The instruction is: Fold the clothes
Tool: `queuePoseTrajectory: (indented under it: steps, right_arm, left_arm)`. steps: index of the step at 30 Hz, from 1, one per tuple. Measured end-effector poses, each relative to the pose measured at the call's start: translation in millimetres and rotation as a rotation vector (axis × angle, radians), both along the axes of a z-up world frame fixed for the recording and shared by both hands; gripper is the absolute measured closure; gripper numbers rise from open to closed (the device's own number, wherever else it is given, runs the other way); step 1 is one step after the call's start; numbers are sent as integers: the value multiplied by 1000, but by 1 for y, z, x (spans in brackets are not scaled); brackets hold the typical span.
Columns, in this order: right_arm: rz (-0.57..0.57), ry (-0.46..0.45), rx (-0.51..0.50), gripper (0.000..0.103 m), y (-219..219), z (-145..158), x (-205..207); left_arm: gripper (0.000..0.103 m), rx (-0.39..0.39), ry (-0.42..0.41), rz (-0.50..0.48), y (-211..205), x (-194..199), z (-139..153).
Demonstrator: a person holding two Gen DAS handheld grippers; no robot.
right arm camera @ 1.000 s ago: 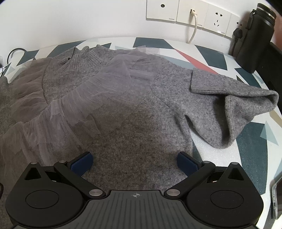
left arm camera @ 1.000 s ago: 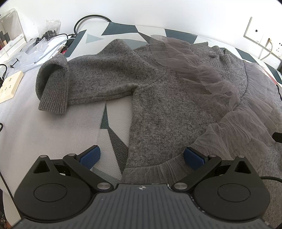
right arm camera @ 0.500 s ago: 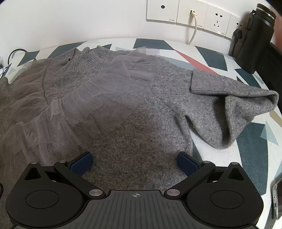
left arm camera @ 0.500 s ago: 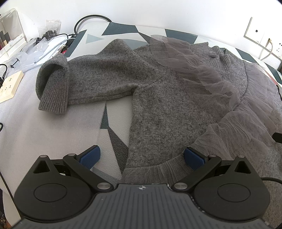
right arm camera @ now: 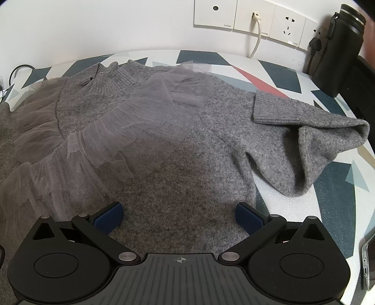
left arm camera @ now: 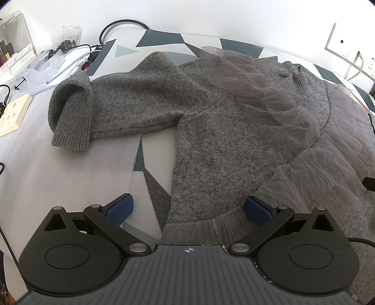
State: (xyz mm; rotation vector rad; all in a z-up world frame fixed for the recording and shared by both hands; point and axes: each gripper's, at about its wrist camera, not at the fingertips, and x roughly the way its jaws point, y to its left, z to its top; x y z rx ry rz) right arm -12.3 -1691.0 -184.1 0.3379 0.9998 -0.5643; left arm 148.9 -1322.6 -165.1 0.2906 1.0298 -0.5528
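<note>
Your left gripper [left arm camera: 188,207] and right gripper [right arm camera: 178,217] both gape wide, gripping nothing; the grey sweater [left arm camera: 234,140] fills mid-frame, its hem directly beneath both, body stretching toward the top

Readable text: almost none.

Right wrist view: the white wall socket plates [right arm camera: 248,17] each carry a small grey brand mark at the lower edge, too small and blurred to read. The dark bottle [right arm camera: 337,54] beside them shows no legible label. Both gripper housings bear only a small crosshair symbol at the centre of the ribbed top, no lettering: left gripper [left arm camera: 189,208], right gripper [right arm camera: 179,215]. Left wrist view: the wall plate [left arm camera: 344,47] has a faint mark that cannot be made out; the cream power strip [left arm camera: 11,115] shows socket holes only. The grey sweater [left arm camera: 222,140] shows no tag or print.
</note>
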Motion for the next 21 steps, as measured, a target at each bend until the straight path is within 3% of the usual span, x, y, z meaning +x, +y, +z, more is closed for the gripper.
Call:
queuePoseTrajectory:
  steps: [21]
  right_arm:
    - [-15,8,4,1,1,0,2]
  left_arm:
    - [0,-1,1,18,-1,0,0]
